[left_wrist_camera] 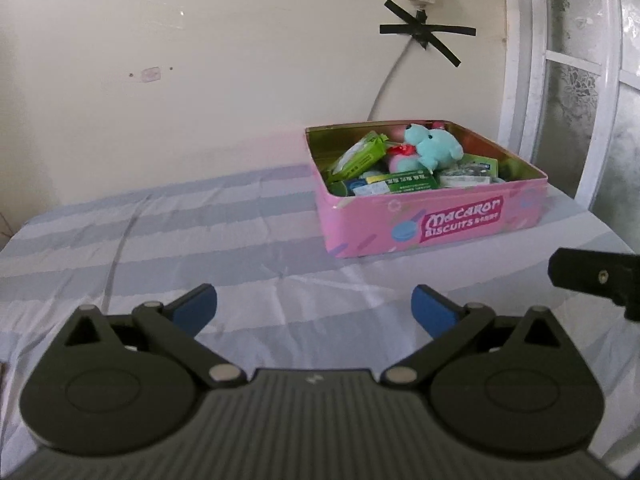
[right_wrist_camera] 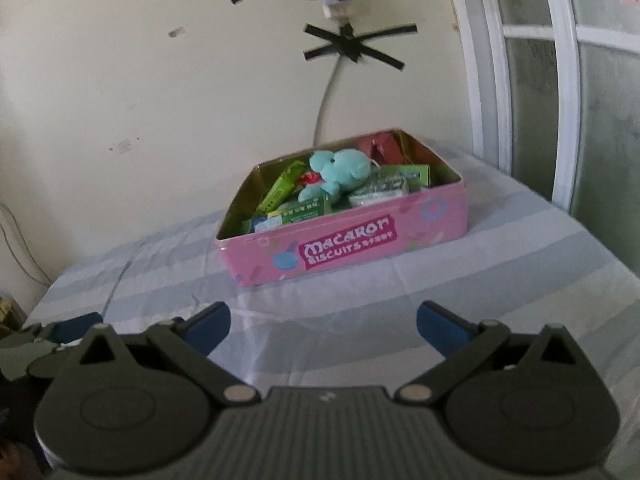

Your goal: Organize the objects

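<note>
A pink biscuit tin [left_wrist_camera: 436, 222] [right_wrist_camera: 348, 248] stands without a lid on the striped cloth near the wall. Inside lie a turquoise plush toy [left_wrist_camera: 430, 146] [right_wrist_camera: 340, 172], green packets [left_wrist_camera: 360, 156] [right_wrist_camera: 280, 192] and flat green boxes [left_wrist_camera: 404, 182] [right_wrist_camera: 304, 210]. My left gripper [left_wrist_camera: 314, 312] hangs well short of the tin, to its left, open with nothing between its blue pads. My right gripper [right_wrist_camera: 322, 326] is also short of the tin, open and empty. The right gripper's black finger [left_wrist_camera: 592, 276] shows at the right edge of the left wrist view.
A striped grey-blue cloth [left_wrist_camera: 200, 240] [right_wrist_camera: 520, 260] covers the surface, which ends at the left. A cream wall [left_wrist_camera: 200, 60] stands behind, with a taped cable [left_wrist_camera: 420, 32] [right_wrist_camera: 352, 44] and a power strip. A white-framed window [left_wrist_camera: 580, 80] [right_wrist_camera: 560, 80] is on the right.
</note>
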A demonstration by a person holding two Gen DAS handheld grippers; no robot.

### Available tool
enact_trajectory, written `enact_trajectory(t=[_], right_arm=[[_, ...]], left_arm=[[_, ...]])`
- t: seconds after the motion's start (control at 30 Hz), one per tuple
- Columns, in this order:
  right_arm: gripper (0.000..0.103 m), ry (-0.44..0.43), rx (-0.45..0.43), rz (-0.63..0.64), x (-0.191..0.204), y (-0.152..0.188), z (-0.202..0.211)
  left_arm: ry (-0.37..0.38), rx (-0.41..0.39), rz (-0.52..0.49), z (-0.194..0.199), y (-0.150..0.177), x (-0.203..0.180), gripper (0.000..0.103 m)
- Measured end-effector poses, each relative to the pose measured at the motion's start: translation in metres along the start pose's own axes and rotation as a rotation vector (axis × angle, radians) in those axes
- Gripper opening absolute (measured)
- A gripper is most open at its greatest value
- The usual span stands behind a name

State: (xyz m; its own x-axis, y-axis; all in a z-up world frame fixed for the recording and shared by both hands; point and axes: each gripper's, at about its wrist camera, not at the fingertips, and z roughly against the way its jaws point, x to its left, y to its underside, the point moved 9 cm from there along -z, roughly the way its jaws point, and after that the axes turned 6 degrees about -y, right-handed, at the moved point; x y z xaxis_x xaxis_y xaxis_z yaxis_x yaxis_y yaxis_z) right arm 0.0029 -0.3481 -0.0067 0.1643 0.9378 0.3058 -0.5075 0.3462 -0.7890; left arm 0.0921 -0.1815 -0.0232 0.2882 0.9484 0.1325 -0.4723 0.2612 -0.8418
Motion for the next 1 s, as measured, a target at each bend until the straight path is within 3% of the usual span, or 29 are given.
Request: enact_trajectory(t=[0.2,0.6,0.83,1.0], right_arm=[[0.103,0.014,-0.069,0.037,0.004,0.000,0.012],[0.103,0.018,-0.087,0.056,0.001,0.005,0.017],[0.103,0.004,-0.031,0.029,-0.005,0.015,0.005],[0.103,0.014,-0.061,0.010,-0.012,0.012,0.007]], left_arm=[[-0.066,0.012,0.013,0.005,0.004,0.000,0.103],[-0.042,0.069,-0.018,0.007,0.014,-0.022,0.103],[-0.027,0.085,-0.035,0.005,0.018,-0.028,0.103],[-0.024,0.088,-0.043,0.005,0.020,-0.029,0.103]])
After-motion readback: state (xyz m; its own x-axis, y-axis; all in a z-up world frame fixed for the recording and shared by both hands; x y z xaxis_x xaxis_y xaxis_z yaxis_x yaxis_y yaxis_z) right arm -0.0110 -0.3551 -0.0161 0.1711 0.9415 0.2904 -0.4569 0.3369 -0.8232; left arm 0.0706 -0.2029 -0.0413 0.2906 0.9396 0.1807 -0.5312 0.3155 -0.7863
